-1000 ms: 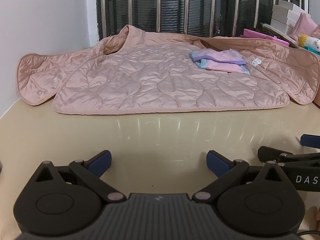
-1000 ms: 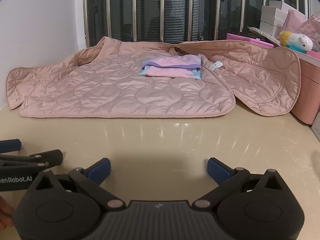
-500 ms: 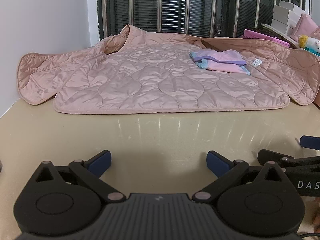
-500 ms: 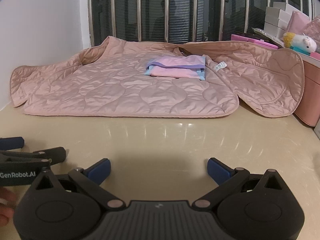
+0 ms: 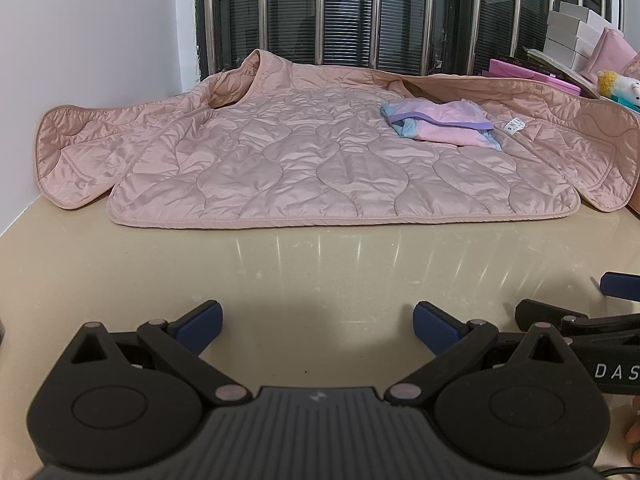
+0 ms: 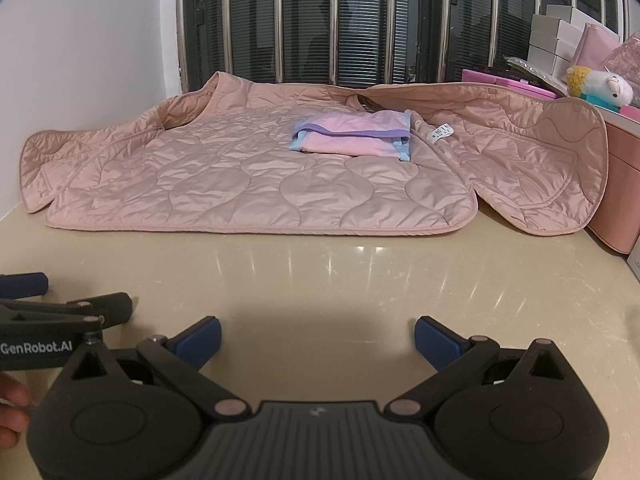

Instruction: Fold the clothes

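A pink quilted jacket (image 5: 320, 160) lies spread flat at the back of the beige table (image 5: 320, 272), sleeves out to both sides; it also shows in the right wrist view (image 6: 260, 176). A small folded pink and purple garment (image 5: 440, 124) rests on the jacket's right part, also seen from the right wrist (image 6: 356, 136). My left gripper (image 5: 316, 324) is open and empty, low over the bare table in front of the jacket. My right gripper (image 6: 316, 332) is open and empty beside it, to the right.
A white wall (image 5: 80, 40) bounds the left. A barred window (image 5: 360, 8) is behind the jacket. Pink boxes, white boxes and a plush toy (image 6: 600, 84) crowd the right edge. A pink bin (image 6: 616, 208) stands beside the right sleeve.
Both grippers have crept slightly forward toward the jacket. Both stay open; the clothes have not moved.
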The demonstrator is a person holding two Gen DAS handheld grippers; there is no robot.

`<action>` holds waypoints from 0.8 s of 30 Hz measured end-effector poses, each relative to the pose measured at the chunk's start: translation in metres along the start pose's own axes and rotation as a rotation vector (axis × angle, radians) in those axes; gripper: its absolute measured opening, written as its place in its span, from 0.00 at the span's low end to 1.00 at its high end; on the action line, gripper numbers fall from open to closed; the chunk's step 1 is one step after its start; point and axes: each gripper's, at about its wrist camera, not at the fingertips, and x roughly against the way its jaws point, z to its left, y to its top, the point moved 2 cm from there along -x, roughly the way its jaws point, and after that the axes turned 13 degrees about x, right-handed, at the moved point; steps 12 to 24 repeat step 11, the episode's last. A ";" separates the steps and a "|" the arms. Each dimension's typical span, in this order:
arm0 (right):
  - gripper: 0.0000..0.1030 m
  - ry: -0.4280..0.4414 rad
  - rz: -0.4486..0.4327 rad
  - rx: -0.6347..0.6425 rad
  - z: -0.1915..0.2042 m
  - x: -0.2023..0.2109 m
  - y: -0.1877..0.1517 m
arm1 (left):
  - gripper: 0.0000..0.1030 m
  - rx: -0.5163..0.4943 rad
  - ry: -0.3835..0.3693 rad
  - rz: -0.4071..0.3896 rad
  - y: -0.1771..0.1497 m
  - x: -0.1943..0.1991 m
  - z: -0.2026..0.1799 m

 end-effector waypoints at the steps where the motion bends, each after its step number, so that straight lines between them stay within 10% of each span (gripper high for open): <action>1: 1.00 0.000 0.000 0.000 0.000 0.000 0.000 | 1.00 0.000 0.000 0.000 0.000 0.000 0.000; 24: 1.00 0.001 -0.001 0.000 0.000 0.000 0.000 | 1.00 0.001 0.002 0.000 0.000 0.000 -0.001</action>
